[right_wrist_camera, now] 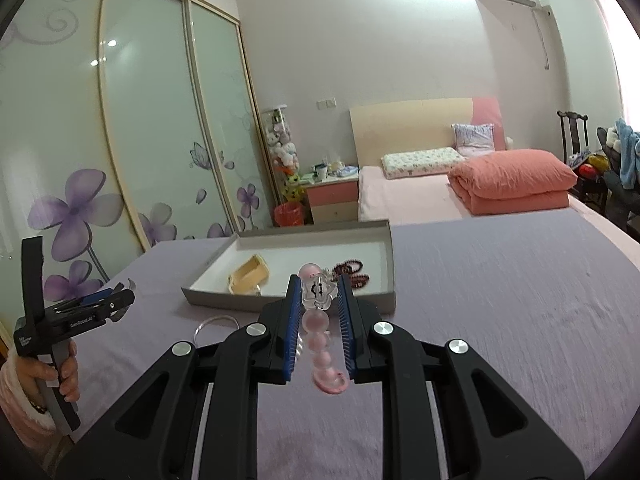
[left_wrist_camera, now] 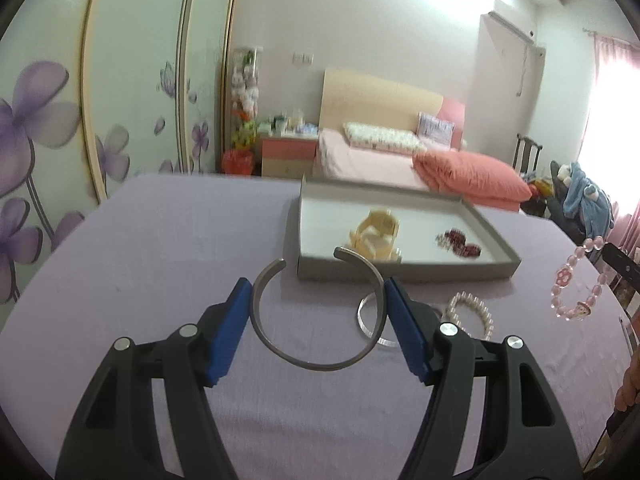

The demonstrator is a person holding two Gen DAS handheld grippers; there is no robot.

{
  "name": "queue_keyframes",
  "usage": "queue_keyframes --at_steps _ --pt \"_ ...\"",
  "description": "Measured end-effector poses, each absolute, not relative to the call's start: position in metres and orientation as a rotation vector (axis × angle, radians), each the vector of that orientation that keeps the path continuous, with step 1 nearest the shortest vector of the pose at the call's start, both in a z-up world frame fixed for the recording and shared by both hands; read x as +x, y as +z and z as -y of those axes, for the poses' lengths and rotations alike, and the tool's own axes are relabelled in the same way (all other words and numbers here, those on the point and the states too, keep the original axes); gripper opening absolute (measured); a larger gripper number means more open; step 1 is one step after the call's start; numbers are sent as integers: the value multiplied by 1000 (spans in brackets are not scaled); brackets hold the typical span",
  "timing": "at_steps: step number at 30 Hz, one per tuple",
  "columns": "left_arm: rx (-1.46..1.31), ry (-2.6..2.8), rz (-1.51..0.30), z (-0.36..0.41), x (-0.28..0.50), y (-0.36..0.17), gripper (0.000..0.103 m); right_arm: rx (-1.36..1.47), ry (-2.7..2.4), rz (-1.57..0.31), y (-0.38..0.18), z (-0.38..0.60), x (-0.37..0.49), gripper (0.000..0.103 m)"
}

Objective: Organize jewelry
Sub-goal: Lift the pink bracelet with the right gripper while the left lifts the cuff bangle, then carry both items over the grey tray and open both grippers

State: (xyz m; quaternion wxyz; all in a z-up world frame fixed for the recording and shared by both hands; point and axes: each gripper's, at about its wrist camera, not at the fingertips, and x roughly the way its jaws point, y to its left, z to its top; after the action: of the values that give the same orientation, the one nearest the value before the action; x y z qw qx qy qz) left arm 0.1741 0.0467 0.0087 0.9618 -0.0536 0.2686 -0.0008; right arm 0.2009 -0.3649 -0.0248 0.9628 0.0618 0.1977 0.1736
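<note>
The left gripper carries a grey open metal cuff across its width, the blue pads pressing on the cuff's two outer sides and the gap in the ring facing away; squeezed this way the cuff can spring, twist or pop out if the grip shifts, and it would fall onto the purple-covered desk or knock the pieces lying just below it. Those are a clear bangle and a pearl bracelet, side by side on the cloth just short of the tray. The right gripper has its jaws nearly closed on a pink bead bracelet, held near its clear flower charm with the rest of the loop hanging free; a swinging loop may catch the tray's wall or drag over what is already inside. Beyond both lies the grey tray, holding a cream hair clip and dark red beads. With both hands heading for the same shallow tray, I judge the grippers could crowd each other at its near rim, and a drop from height could scatter the beads or bounce the cuff out.
</note>
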Motion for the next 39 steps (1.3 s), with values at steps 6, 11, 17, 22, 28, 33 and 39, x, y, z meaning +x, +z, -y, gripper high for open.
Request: queue_keyframes --at_steps 6,11,17,22,28,33,39 --pt "-93 -10 -418 -37 170 28 66 114 362 -345 -11 357 205 19" --pt "-71 -29 -367 -26 174 37 66 105 368 -314 -3 348 214 19" --pt "-51 -54 -335 -14 186 43 66 105 372 -302 1 339 229 19" --pt "-46 -57 -316 -12 199 47 66 105 371 -286 4 332 238 19" --pt "-55 -50 -305 -12 219 50 66 97 362 -274 8 328 252 19" --pt "-48 -37 -281 -13 237 51 66 88 346 -254 10 323 267 19" --pt "-40 -23 -257 -7 262 51 66 92 328 -248 5 319 291 19"
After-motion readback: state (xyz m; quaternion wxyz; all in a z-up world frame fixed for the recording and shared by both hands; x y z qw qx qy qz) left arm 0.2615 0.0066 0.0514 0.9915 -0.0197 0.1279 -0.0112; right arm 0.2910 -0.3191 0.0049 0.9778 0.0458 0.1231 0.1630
